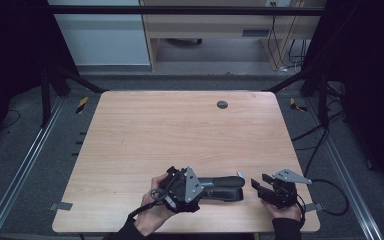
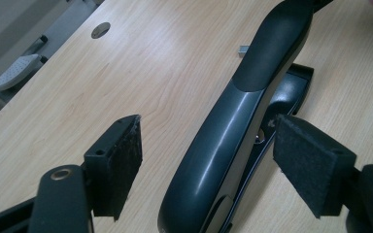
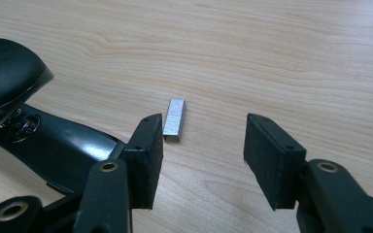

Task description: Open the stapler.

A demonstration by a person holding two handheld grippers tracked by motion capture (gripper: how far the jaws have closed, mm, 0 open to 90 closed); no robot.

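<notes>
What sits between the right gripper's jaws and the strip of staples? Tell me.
Nothing visible. In the right gripper view the staple strip lies flat on the bare table, just beyond the open right gripper, beside its left pad. The stapler lies off to the left, apart from the strip.

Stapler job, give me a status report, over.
Left claw open astride the stapler, pads clear of it. Right claw open, empty, just short of the staple strip on the table. Nothing in the way.
</notes>
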